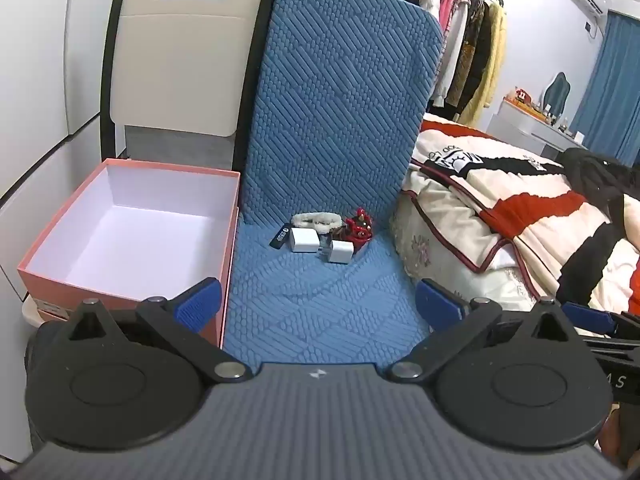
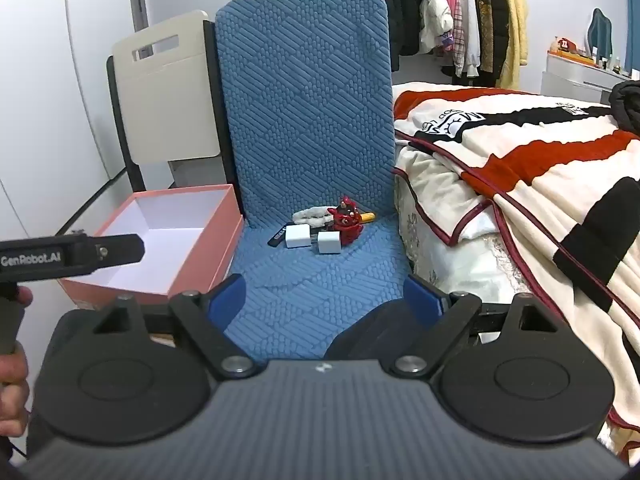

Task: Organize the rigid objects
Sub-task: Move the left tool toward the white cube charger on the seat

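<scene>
Both wrist views look forward and slightly down over the blue chair seat (image 1: 320, 304), from its front edge; both share the pink box (image 2: 168, 232) at left and the bed (image 1: 520, 216) at right.

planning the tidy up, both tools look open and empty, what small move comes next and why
Probably ease the right tool forward toward the nearer white charger. Both tools are open and hold nothing, the small things sit clustered on the blue seat, and the pink box stands open beside it.

At frame centre, the blue quilted chair seat (image 1: 320, 304) carries two white chargers (image 1: 303, 240), a red figurine (image 1: 359, 229), a black tag (image 1: 279, 237) and a fluffy white strip (image 1: 316, 221), clustered near the backrest.
</scene>
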`<state>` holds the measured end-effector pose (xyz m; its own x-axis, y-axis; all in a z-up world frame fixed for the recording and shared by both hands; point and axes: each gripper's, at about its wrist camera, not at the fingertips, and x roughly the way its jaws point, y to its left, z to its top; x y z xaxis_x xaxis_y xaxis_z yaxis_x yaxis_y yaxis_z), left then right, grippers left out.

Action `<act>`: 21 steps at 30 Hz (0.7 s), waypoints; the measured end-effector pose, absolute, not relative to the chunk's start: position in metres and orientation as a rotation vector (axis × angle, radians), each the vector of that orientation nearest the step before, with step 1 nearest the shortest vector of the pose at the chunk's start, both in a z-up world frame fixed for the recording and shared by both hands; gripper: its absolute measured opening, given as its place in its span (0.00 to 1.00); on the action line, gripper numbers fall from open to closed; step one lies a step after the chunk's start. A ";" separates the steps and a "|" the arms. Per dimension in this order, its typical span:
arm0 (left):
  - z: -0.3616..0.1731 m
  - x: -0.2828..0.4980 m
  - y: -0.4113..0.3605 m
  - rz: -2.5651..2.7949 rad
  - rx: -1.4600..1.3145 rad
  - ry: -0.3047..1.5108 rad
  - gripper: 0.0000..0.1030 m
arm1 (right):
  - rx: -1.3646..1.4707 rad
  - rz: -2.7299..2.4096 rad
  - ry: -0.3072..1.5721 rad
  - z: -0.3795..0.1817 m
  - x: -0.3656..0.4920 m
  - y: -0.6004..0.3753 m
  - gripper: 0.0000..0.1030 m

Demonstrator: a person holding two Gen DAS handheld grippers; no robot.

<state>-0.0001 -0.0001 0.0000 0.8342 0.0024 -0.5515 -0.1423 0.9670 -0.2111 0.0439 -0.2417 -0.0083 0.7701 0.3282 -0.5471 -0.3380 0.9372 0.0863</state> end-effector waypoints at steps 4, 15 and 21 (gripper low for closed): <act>0.001 0.000 0.000 0.092 -0.234 0.598 1.00 | -0.014 0.375 0.593 -0.010 0.046 -0.241 0.85; -0.007 0.013 -0.003 0.074 -0.224 0.601 1.00 | -0.015 0.362 0.612 -0.019 0.056 -0.235 0.85; -0.013 0.030 -0.005 0.065 -0.218 0.604 1.00 | -0.012 0.370 0.623 -0.024 0.067 -0.233 0.85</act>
<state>0.0297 -0.0052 -0.0133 0.8217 -0.0027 -0.5699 -0.1246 0.9750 -0.1842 0.0674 -0.2334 -0.0235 0.7490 0.3350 -0.5716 -0.3422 0.9344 0.0992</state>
